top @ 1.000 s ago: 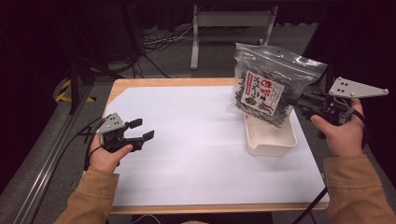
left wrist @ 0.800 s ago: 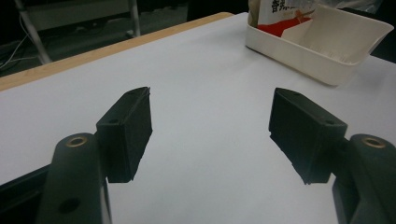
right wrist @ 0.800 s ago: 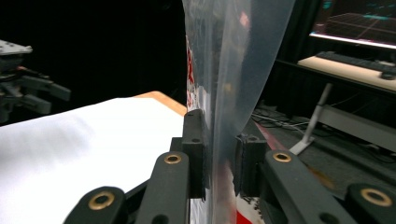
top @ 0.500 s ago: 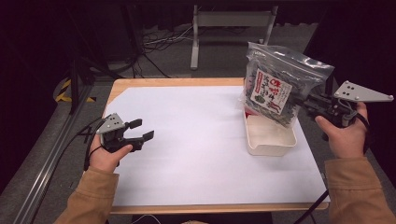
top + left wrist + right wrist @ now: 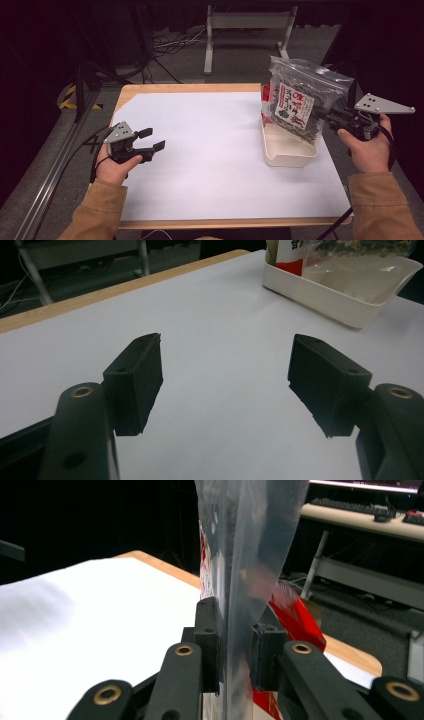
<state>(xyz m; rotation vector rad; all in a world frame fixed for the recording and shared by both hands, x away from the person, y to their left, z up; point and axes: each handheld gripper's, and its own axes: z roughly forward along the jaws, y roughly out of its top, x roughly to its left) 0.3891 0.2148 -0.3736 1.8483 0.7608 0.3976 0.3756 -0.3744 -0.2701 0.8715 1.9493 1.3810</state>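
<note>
A clear zip bag (image 5: 299,102) of dark dried food with a red and white label hangs upright over a white rectangular tray (image 5: 288,150) at the table's right side. My right gripper (image 5: 334,118) is shut on the bag's right edge, and the plastic (image 5: 250,575) is pinched between the jaws in the right gripper view. A red packet (image 5: 295,617) lies beyond the plastic there. My left gripper (image 5: 152,140) stands open at the left over the white sheet, with nothing between its fingers (image 5: 137,375). The tray (image 5: 350,287) lies ahead to the upper right in the left gripper view.
A white sheet (image 5: 210,150) covers most of the wooden table (image 5: 190,88). Beyond the far edge are cables and a metal stand (image 5: 245,30) on the floor. A yellow and black marking (image 5: 75,95) lies on the floor at the left.
My right gripper has carried the bag a little to the right and turned it more upright over the tray. The left gripper has stayed put.
</note>
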